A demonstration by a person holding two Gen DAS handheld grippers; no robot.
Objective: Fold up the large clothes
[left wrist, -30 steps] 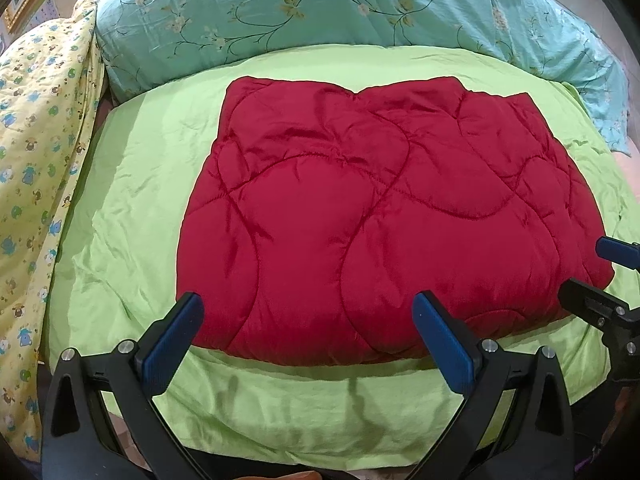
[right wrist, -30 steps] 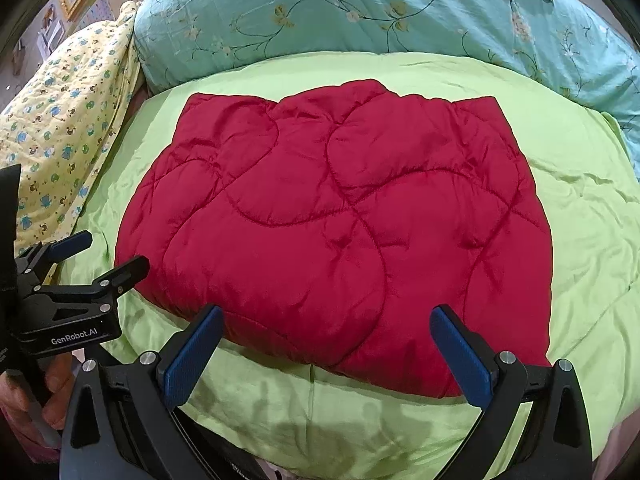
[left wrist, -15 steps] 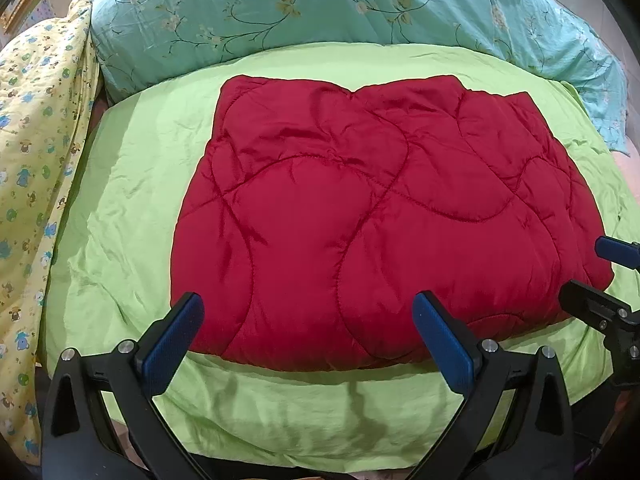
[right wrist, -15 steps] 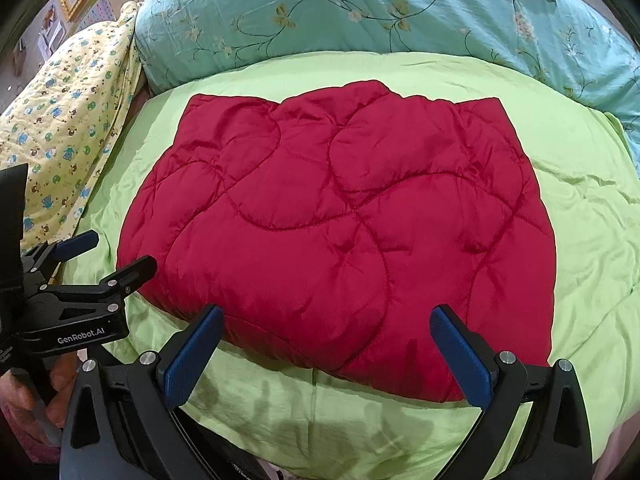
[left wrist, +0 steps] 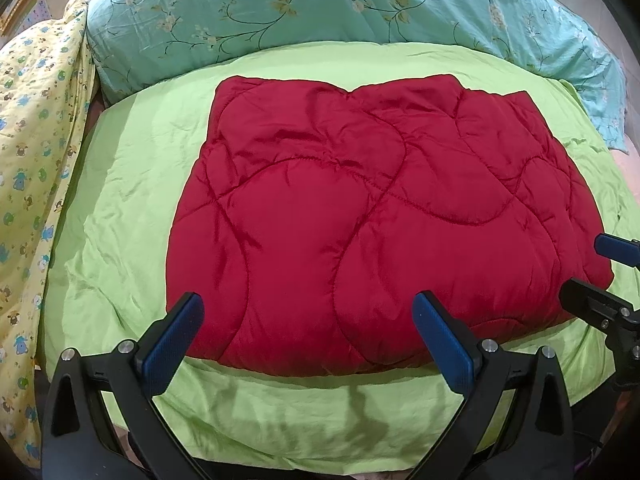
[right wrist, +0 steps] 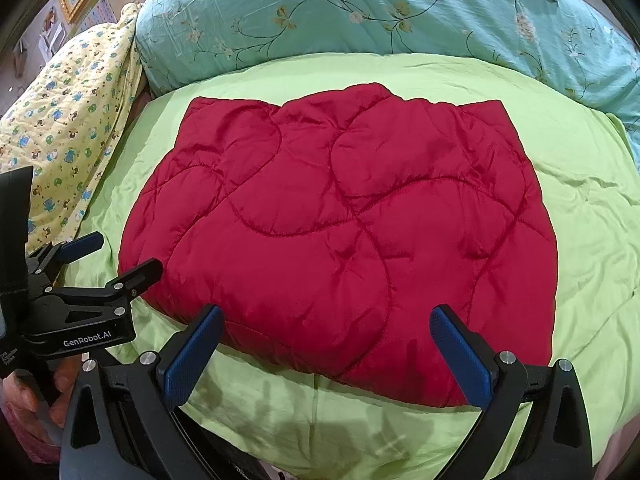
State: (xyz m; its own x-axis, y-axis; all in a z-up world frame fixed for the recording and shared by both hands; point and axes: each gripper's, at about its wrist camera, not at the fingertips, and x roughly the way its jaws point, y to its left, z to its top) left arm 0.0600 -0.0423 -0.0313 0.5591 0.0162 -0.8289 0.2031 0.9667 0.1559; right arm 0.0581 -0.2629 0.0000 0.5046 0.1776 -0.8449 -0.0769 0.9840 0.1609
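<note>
The red quilted garment lies flat on the bed's green sheet, long axis crosswise, just beyond both tools. Left hand-held gripper and right hand-held gripper hover at its near hem, equally near, jaws spread wide, holding nothing.

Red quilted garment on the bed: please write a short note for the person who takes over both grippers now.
Left gripper: open, empty, hovering at the near edge of the red quilted garment.
Right gripper: open, empty, also at the near edge.
Garment: lies flat as a compact rectangle on the green sheet; it looks already folded.
Left: perhaps one more fold or tidying; I cannot tell.
</note>
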